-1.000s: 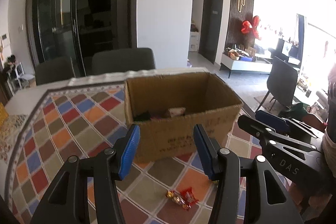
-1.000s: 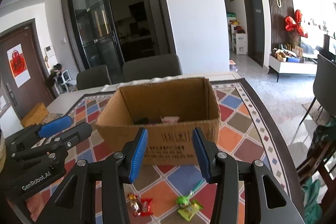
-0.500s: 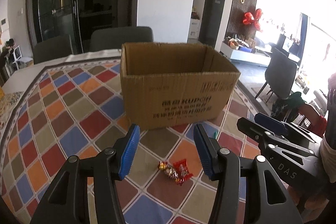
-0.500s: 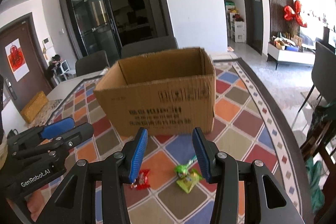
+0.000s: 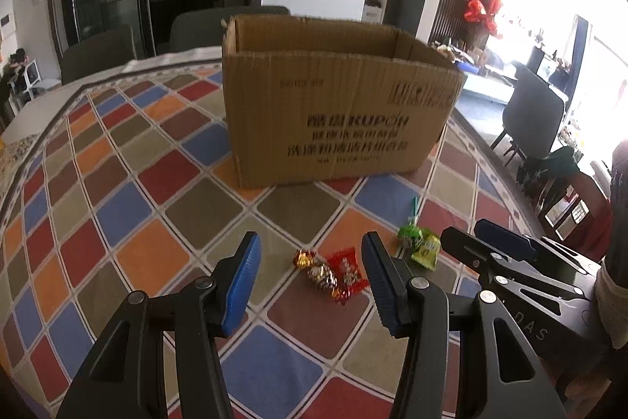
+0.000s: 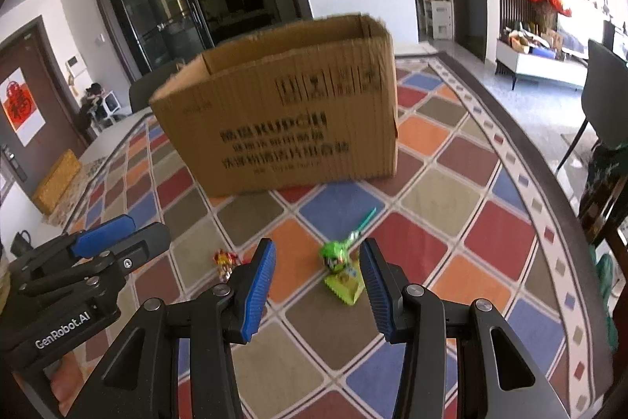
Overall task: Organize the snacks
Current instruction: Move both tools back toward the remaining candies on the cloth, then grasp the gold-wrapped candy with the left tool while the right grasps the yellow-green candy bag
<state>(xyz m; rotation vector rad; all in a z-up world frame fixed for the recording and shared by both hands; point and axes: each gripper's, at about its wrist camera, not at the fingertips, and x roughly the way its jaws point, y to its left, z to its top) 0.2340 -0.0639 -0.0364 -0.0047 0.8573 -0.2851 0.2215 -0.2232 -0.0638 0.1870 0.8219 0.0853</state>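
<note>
An open cardboard box (image 5: 333,112) stands on the chequered tablecloth; it also shows in the right wrist view (image 6: 290,120). In front of it lie a gold-wrapped candy (image 5: 321,275), a red wrapped candy (image 5: 347,271), a green lollipop (image 6: 335,254) and a yellow-green packet (image 6: 345,283). My left gripper (image 5: 310,281) is open and empty, low over the gold and red candies. My right gripper (image 6: 316,285) is open and empty, low over the lollipop and packet. The lollipop and packet also show in the left wrist view (image 5: 418,242). The box's inside is hidden.
The table (image 6: 510,262) has a colourful diamond-pattern cloth with a dark border at the right edge. Grey chairs (image 5: 102,53) stand behind the table. Another chair (image 6: 604,77) is off to the right. A yellow woven item (image 6: 55,179) lies at the far left.
Both grippers have dropped from above the box's rim toward the tabletop in front of it. The candies now lie between the fingers. Both stay open.
</note>
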